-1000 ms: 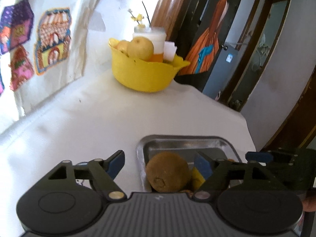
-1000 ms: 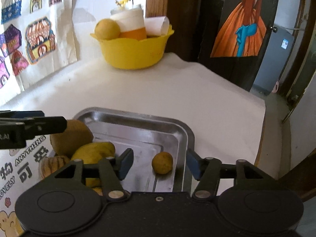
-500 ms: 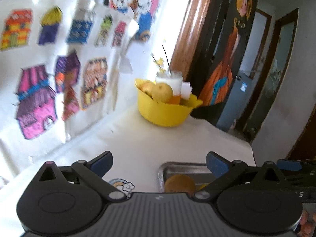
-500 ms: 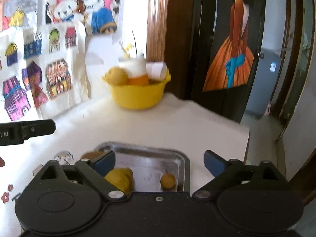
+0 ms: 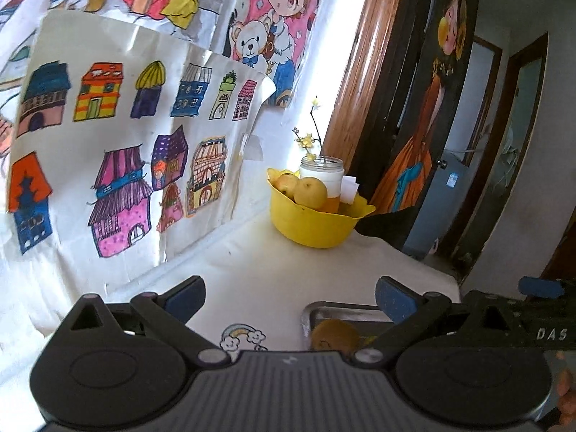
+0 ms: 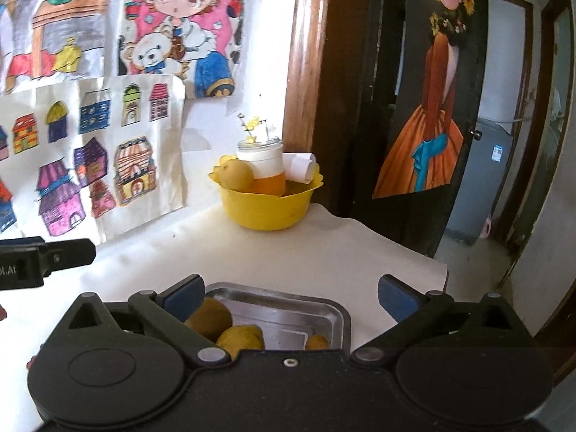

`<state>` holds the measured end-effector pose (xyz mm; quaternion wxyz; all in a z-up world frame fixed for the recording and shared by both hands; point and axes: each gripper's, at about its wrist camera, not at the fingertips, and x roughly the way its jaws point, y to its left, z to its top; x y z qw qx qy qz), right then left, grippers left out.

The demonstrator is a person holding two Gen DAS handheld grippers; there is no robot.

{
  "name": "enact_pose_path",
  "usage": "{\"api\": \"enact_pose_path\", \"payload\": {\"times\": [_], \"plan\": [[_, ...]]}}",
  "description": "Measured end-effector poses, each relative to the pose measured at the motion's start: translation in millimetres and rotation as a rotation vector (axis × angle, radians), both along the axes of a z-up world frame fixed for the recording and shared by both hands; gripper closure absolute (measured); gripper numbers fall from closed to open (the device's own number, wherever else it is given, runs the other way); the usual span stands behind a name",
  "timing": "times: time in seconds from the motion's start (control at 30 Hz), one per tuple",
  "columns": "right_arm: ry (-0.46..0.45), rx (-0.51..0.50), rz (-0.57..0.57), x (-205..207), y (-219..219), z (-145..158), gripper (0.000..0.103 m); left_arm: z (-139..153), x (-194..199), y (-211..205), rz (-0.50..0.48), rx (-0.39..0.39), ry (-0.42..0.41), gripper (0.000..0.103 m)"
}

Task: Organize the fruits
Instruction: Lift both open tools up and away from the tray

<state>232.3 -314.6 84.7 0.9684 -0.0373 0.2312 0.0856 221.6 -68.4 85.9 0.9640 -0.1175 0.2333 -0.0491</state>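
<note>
Plainly, both grippers hang spread and empty above the shallow steel tray [image 6: 338, 311]. Its round brown fruit [image 6: 210, 318] sits just below the right gripper [image 6: 289, 297] — nearer than the left gripper [image 5: 289, 297] — while the yellow plastic bowl [image 6: 264, 207] lies well ahead.

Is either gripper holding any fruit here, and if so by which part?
Nothing is held. The left gripper and right gripper are both open and empty; the fruit lies in the tray below.

The left tongs [image 5: 289, 297] and the right tongs [image 6: 291, 297] are both spread wide with nothing between their blue-padded fingers, side by side and level.
</note>
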Motion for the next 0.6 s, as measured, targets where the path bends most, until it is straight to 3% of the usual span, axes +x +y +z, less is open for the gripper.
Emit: {"api": "enact_pose_path", "payload": {"times": [0.6], "plan": [[-0.057, 0.033, 0.007, -75, -1, 7, 0.001, -4, -62, 10, 0.03, 0.035, 0.005, 0.0]]}}
